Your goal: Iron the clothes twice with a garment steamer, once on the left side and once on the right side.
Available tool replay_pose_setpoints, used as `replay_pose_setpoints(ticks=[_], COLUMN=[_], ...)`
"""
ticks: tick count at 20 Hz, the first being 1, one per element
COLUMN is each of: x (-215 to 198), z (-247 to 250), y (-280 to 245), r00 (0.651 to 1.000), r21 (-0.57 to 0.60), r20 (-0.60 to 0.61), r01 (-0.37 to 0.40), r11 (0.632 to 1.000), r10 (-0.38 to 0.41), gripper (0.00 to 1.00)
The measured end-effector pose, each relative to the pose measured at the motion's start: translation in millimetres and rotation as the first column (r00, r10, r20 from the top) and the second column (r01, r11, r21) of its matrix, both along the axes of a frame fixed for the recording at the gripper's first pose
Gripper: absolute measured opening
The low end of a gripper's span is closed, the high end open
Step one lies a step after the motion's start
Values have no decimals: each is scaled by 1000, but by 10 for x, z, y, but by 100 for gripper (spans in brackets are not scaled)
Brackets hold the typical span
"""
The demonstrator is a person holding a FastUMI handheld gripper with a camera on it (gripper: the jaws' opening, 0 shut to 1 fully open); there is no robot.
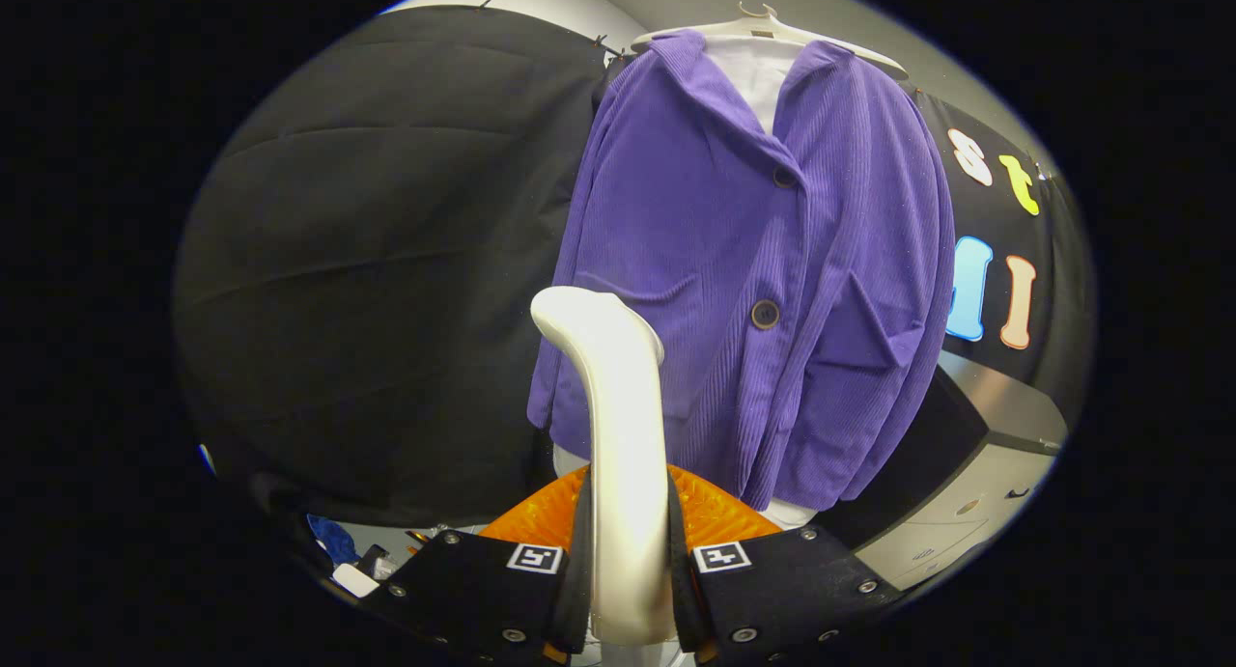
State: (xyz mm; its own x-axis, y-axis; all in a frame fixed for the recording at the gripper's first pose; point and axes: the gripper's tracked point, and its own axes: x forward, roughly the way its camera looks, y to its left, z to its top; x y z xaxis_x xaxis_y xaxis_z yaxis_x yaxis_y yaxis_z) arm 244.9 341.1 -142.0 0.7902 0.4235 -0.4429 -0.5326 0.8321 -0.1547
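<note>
Steamer [618, 426], white and curved, stands upright between the two fingers of the hand-held gripper [628, 590], which press on its handle from both sides; its head rises just ahead of them, near the lower left front of the jacket [744, 281]. No brand or readable writing shows on it; each finger [483, 580] carries only a small square black-and-white marker. The purple ribbed jacket with dark buttons hangs beyond on a white hanger [772, 30], over a white shirt [758, 78]. To the far right stands a grey cabinet [975, 513].

Camera rides gripper [626, 561], facing forward, near hanging jacket [734, 262].
</note>
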Motion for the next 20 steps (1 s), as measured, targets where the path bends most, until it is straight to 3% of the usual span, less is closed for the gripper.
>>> replay_pose_setpoints(ticks=[12, 20], x=[-290, -561], z=[-832, -982], y=[-404, -629], r00=[987, 981], r21=[-52, -67], r20=[-153, -186], r01=[33, 40], r11=[998, 997], r10=[-41, -52], gripper=[35, 35])
